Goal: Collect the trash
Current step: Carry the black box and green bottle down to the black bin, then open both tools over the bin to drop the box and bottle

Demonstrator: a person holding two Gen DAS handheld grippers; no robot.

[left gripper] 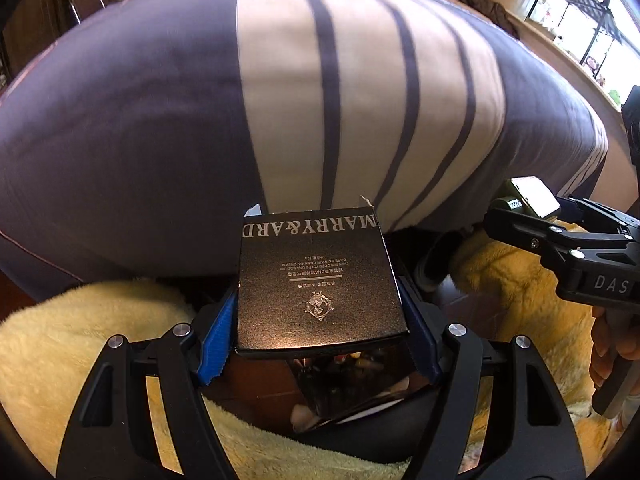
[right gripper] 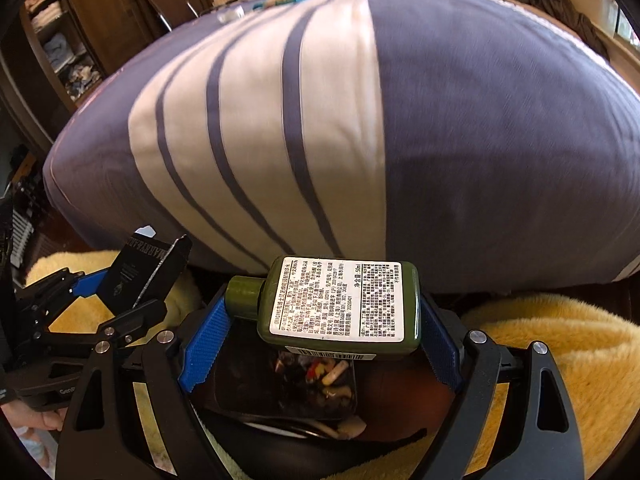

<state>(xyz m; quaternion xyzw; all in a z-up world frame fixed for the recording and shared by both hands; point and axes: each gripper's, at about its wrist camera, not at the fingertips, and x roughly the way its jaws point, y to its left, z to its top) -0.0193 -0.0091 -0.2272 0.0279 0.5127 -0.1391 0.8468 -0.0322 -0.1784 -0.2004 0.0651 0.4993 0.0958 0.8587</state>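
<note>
My left gripper is shut on a black carton box printed "MARRY&ARD", held above a dark trash bin. My right gripper is shut on a small green bottle with a white label, cap pointing left, held over the trash bin, which holds mixed scraps. In the right wrist view the left gripper with the black box is at the left. In the left wrist view the right gripper with the bottle is at the right.
A bed with a grey-blue and white striped cover fills the view ahead. Yellow fluffy rugs lie on the floor on both sides of the bin. A wardrobe stands at the far left.
</note>
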